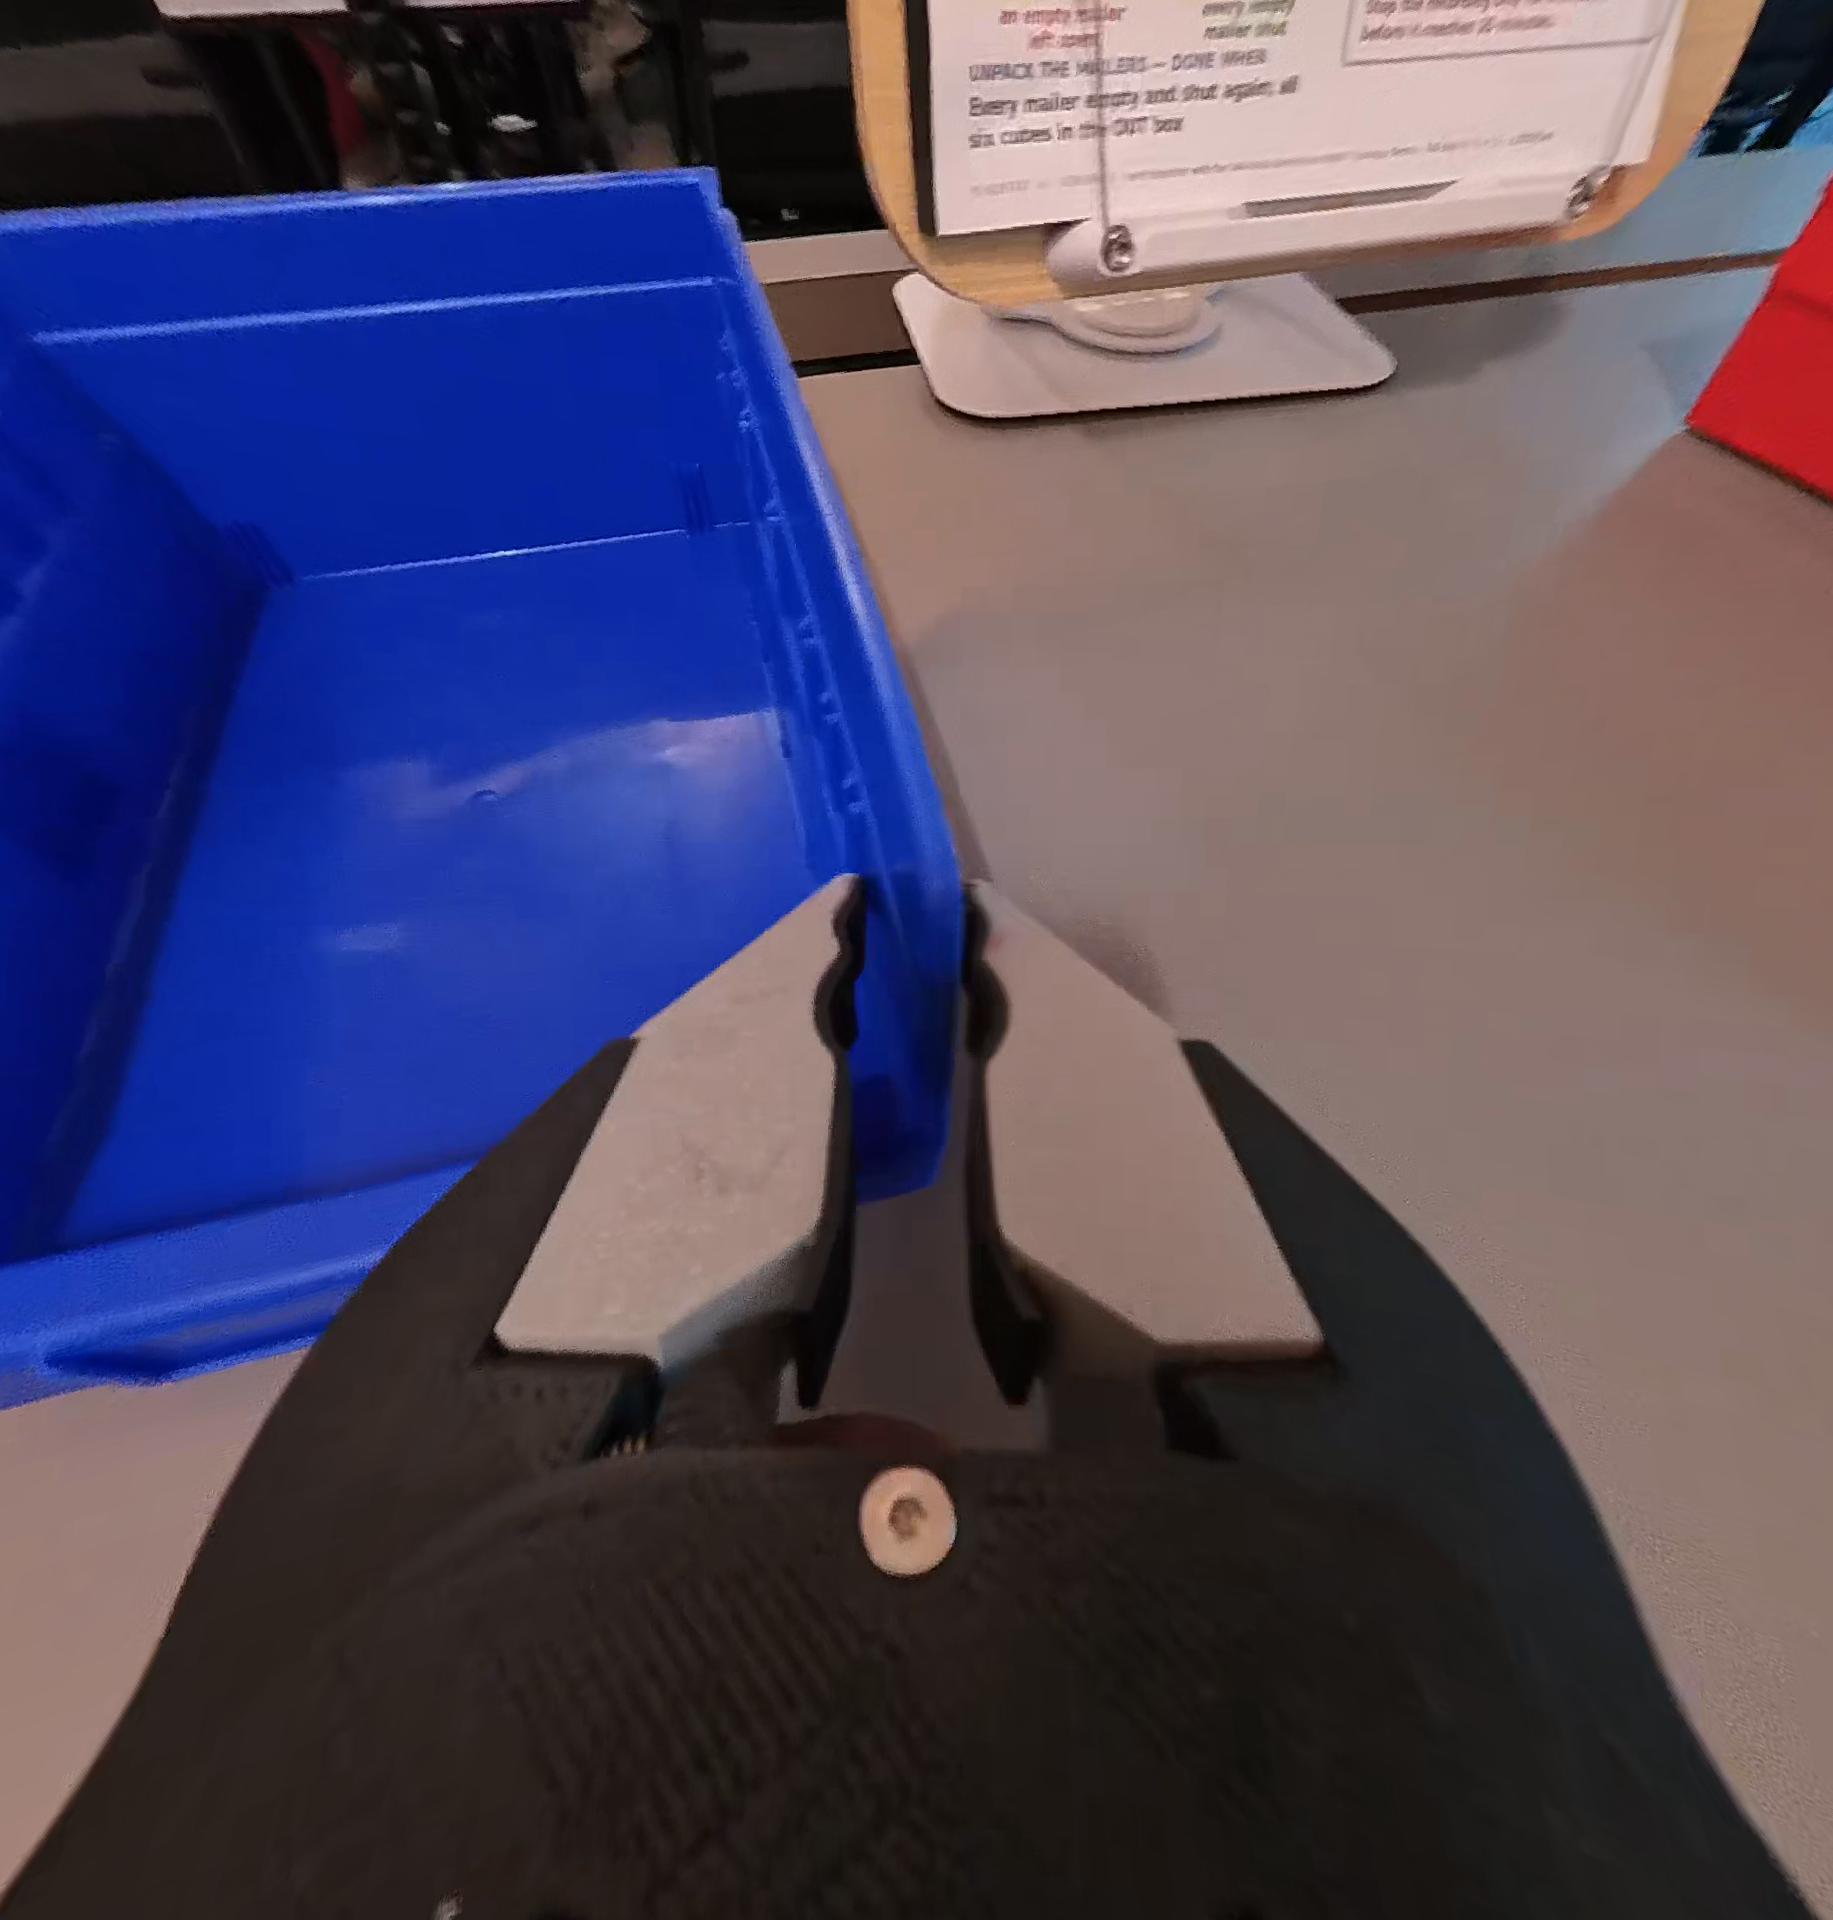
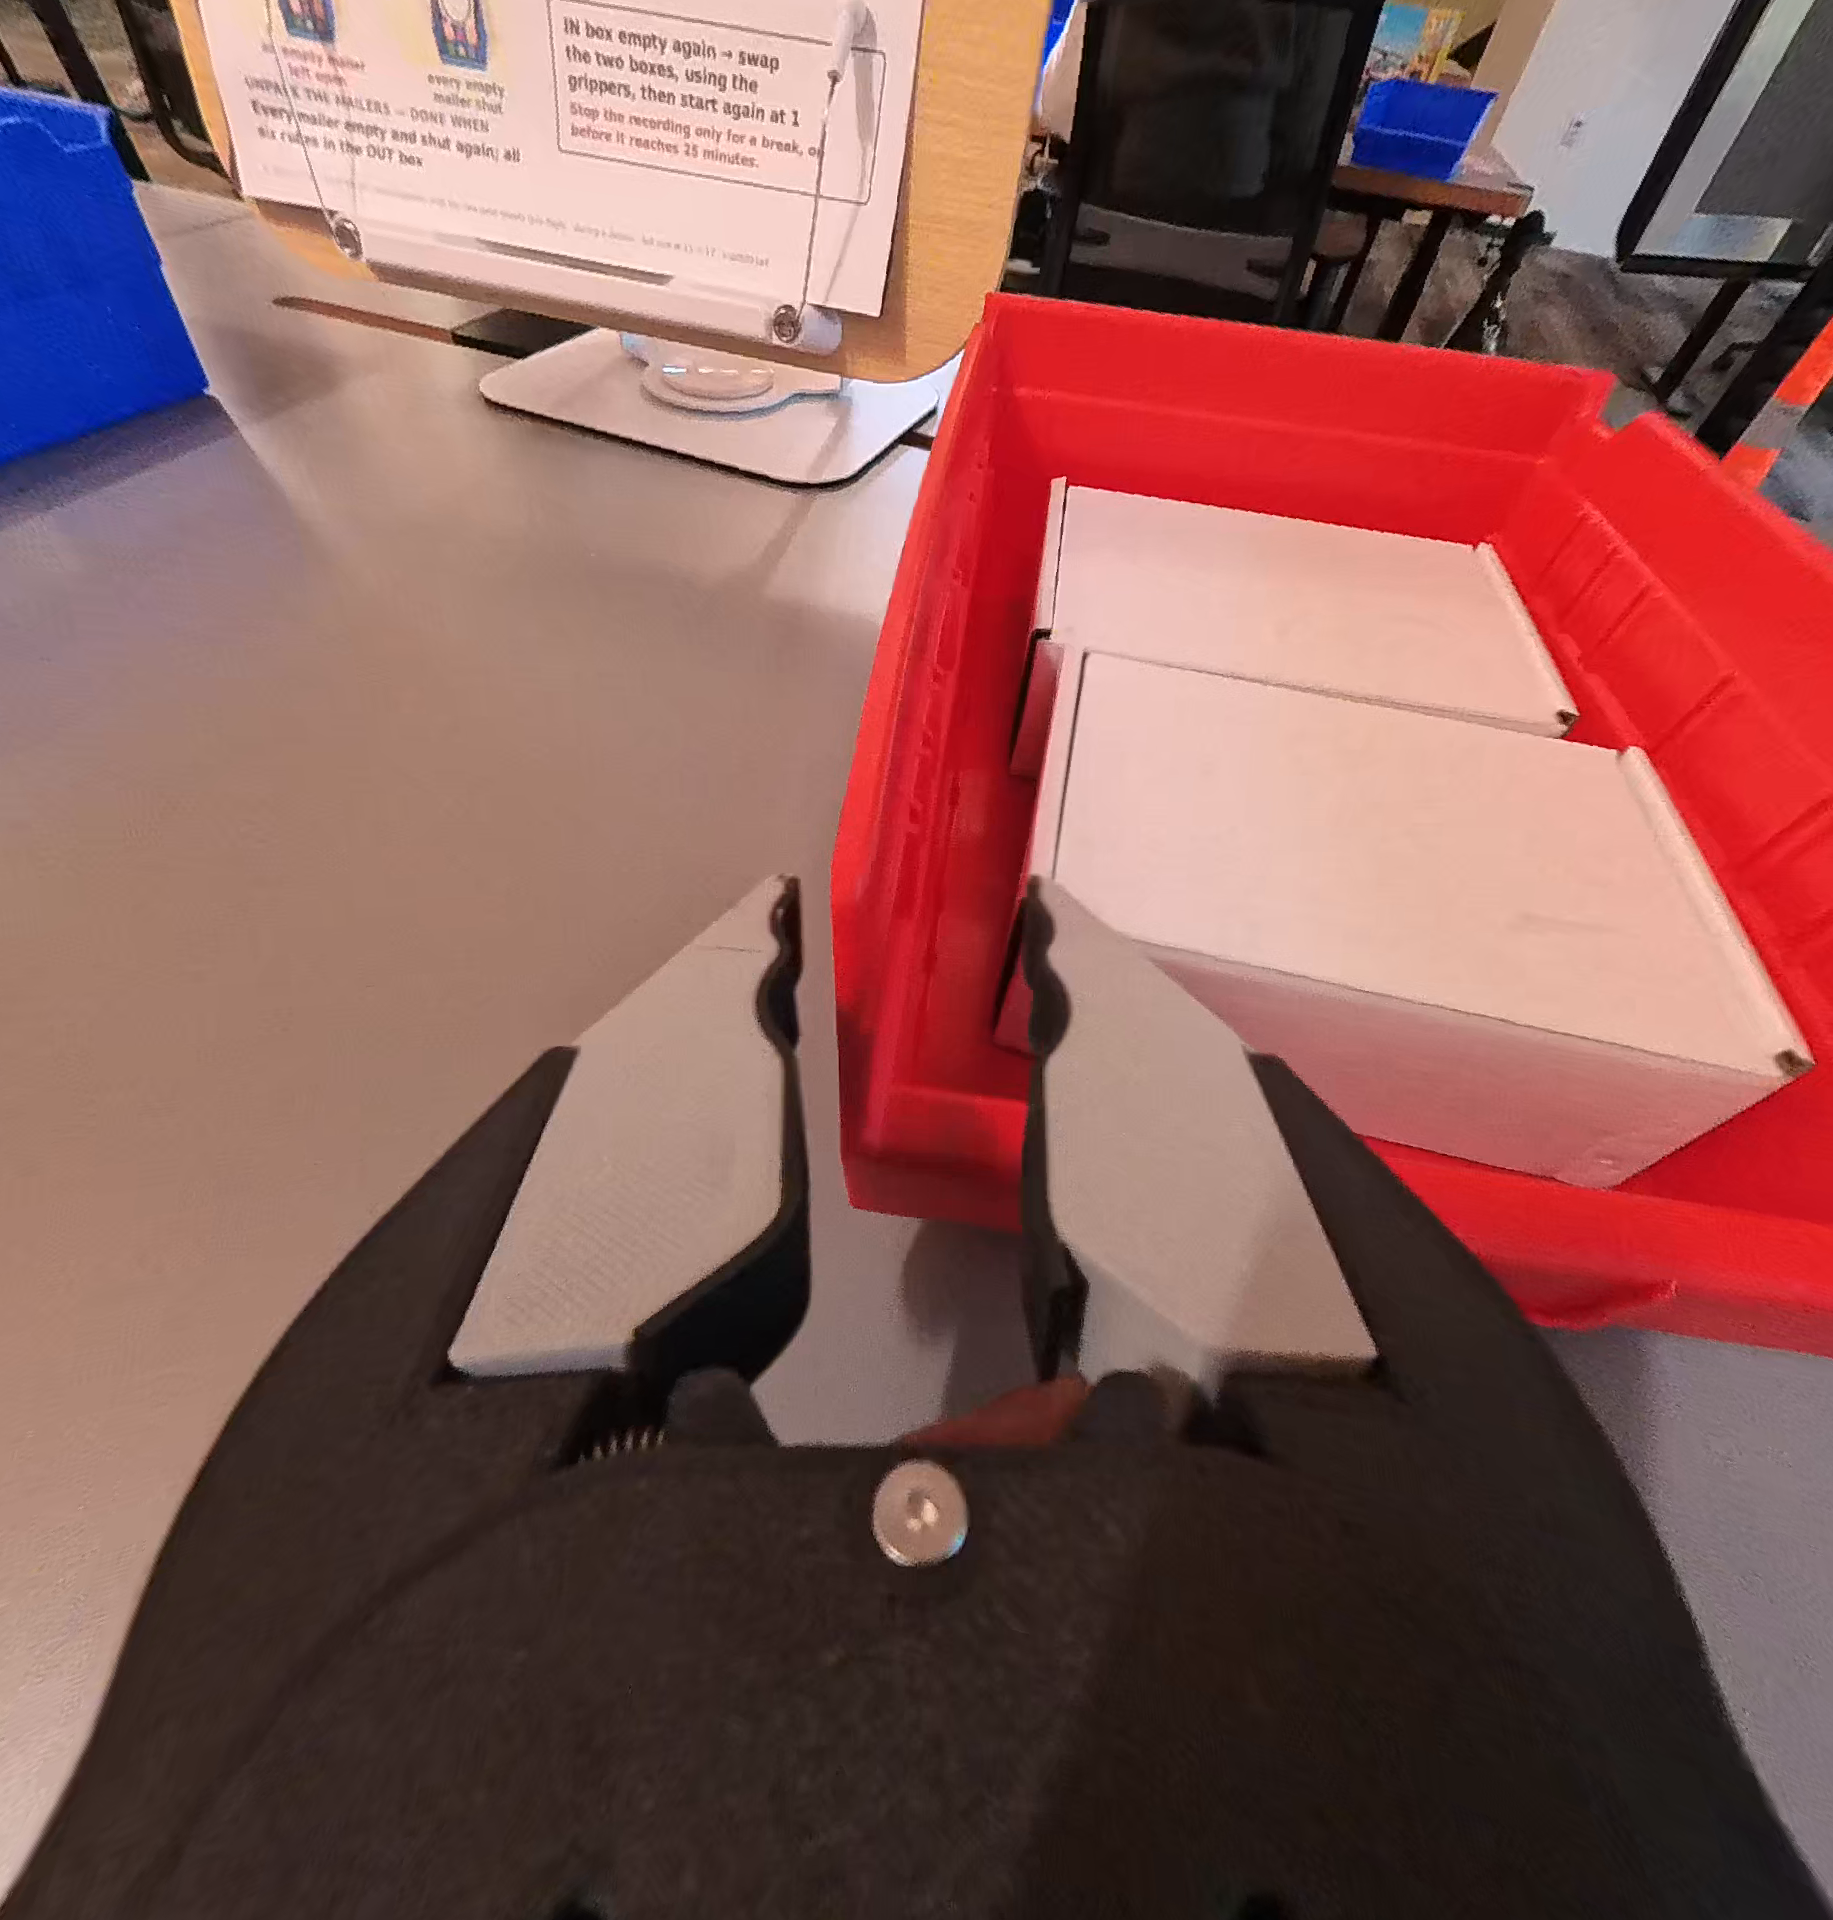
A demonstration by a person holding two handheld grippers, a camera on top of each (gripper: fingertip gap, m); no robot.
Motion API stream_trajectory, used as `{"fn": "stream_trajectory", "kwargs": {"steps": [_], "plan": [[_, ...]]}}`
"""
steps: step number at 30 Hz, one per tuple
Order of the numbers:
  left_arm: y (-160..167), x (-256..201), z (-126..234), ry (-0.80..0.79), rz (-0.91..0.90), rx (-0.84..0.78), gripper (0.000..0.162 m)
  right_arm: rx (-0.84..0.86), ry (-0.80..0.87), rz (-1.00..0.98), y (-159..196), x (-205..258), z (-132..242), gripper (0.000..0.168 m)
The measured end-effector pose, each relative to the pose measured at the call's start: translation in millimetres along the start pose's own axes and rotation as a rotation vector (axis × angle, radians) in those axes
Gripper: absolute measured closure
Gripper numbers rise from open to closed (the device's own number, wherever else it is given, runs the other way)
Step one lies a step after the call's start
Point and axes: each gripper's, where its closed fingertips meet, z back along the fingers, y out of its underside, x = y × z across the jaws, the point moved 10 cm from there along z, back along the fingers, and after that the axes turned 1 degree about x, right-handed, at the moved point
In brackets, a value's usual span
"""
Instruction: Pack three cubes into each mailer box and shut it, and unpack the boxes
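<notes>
On my far left sits the blue bin, its inside bare as far as I can see. My left gripper is tipped down over the bin's right-hand wall near the front corner, jaws a little apart with one finger on each side of the rim; I cannot tell whether the pads touch the plastic. Beyond it, the grey table runs back to a sheet of printed instructions on a wooden-backed stand with a pale flat base.

Further right, my right gripper angles down at the near left corner of the red bin, jaws parted and holding nothing. Its left finger hangs outside the bin wall; its right finger lies over the inside, just in front of the nearer mailer box. That box lies shut in the red bin, with the second mailer box, also shut, right behind it. No cubes show.
</notes>
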Motion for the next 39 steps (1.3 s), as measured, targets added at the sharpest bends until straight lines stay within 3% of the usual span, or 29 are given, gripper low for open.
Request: {"fn": "stream_trajectory", "kwargs": {"steps": [9, 13, 25, 33, 39], "plan": [[2, 8, 9, -0.128, -0.115, 0.005, 0.162, 0.037, 0.057, 0.123, 3, 7, -4, 0.165], [2, 14, 14, -0.114, -0.089, -0.001, 0.162, 0.069, 0.107, 0.192, 2, 11, -3, 0.166], [-14, 13, 42, -0.121, -0.181, -0.074, 0.161, 0.080, 0.091, 0.130, -2, 22, -4, 0.166], [-27, 15, 70, -0.148, -0.206, -0.162, 0.161, 0.069, 0.050, 0.088, -12, 79, -7, 0.165], [-42, 15, 102, -0.204, -0.242, -0.241, 0.161, 0.051, -0.024, 0.095, -20, 150, -15, 0.163]]}}
